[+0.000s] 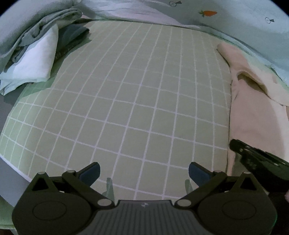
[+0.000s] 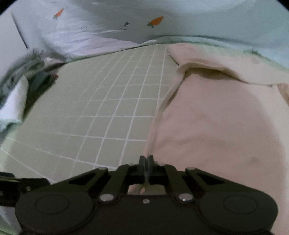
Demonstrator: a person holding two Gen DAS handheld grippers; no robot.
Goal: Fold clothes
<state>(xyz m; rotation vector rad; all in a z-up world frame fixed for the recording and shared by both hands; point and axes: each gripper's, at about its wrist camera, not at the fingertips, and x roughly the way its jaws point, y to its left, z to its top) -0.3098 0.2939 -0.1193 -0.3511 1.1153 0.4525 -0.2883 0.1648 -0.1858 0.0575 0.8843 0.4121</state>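
Note:
A pale pink garment (image 2: 216, 117) lies spread on the green checked bed sheet (image 2: 108, 108), with a folded flap near its far end. My right gripper (image 2: 146, 160) is shut on the pink garment's near left edge, low on the sheet. The garment also shows at the right of the left wrist view (image 1: 252, 108). My left gripper (image 1: 144, 171) is open and empty above the bare green sheet (image 1: 126, 99), left of the garment. The right gripper's body (image 1: 258, 162) shows at the lower right of the left wrist view.
A heap of other clothes, grey, white and dark blue (image 1: 41, 50), lies at the far left of the sheet; it also shows in the right wrist view (image 2: 21, 86). A light blue quilt with carrot prints (image 1: 207, 13) bunches along the far side.

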